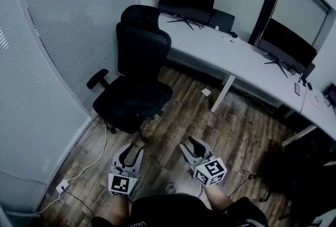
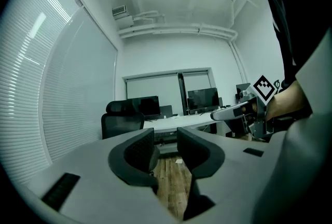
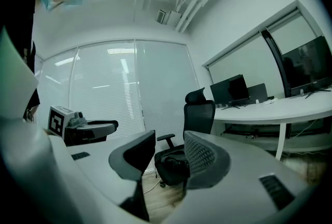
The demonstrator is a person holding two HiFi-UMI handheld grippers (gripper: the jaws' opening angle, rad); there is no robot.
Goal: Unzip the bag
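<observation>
Right tool (image 3: 170, 146), jaws apart, alone sights the bag (image 3: 174, 164) on the chair (image 3: 200, 113).

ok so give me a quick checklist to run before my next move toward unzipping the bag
1. Left gripper empty, jaws apart: ok.
2. Right gripper empty, jaws apart: ok.
3. Bag found: cannot tell. The right gripper view shows a dark bundle on the seat of the office chair, which may be it.
4. Zipper pull located: cannot tell. None can be made out in any view.
5. Grippers close enough to work: not ok. Both are held short of the chair, with wood floor between.
6. Both grippers pointing toward the chair: ok in the head view.
</observation>
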